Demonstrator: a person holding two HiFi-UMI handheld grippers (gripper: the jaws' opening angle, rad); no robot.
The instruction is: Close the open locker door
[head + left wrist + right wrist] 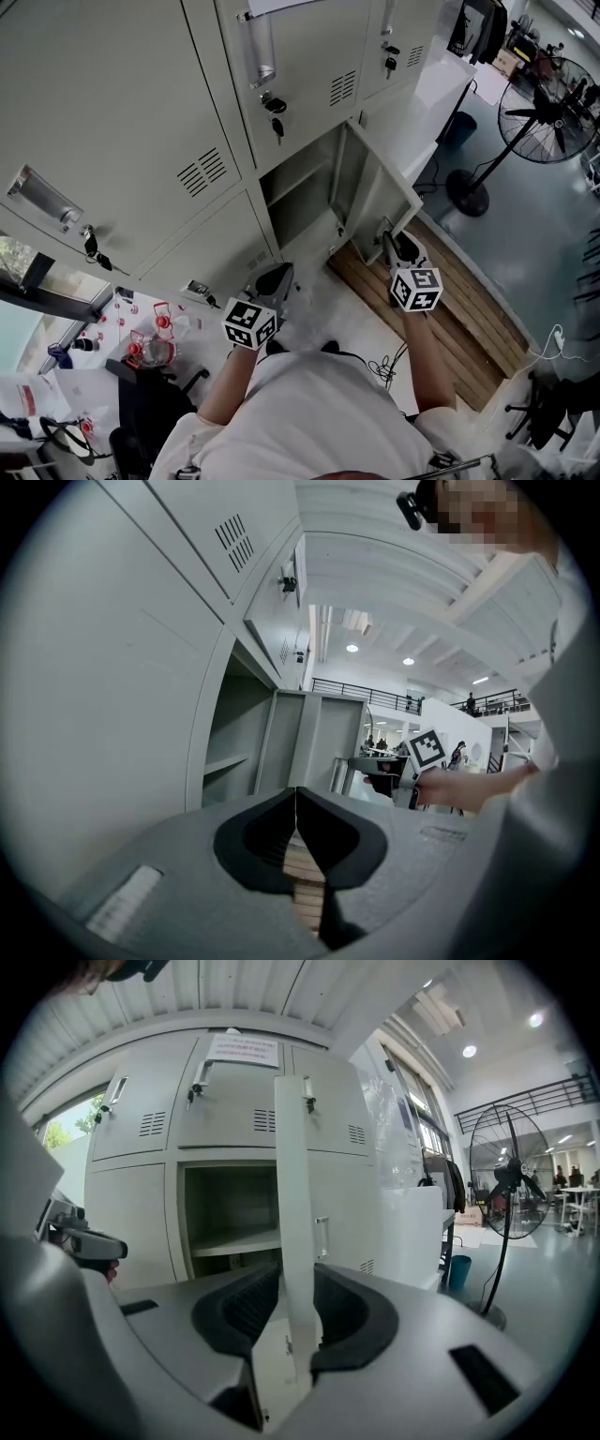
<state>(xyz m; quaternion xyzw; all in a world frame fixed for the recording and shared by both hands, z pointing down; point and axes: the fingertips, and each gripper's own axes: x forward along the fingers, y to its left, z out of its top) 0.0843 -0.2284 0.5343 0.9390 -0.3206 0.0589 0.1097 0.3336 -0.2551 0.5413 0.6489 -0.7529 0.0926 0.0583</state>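
The open locker door stands out from the lower row of grey lockers, and its empty compartment with one shelf shows behind it. My right gripper is at the door's free edge. In the right gripper view the door runs edge-on between the two pads, and the right gripper is shut on that edge. My left gripper hangs low in front of the lockers, left of the opening. In its own view the left gripper is shut with nothing in it, and the door is ahead.
Keys hang from the locks of the upper lockers. A pedestal fan stands on the floor at the right. Wooden boards lie under the door's swing. A cable and an office chair are near my feet.
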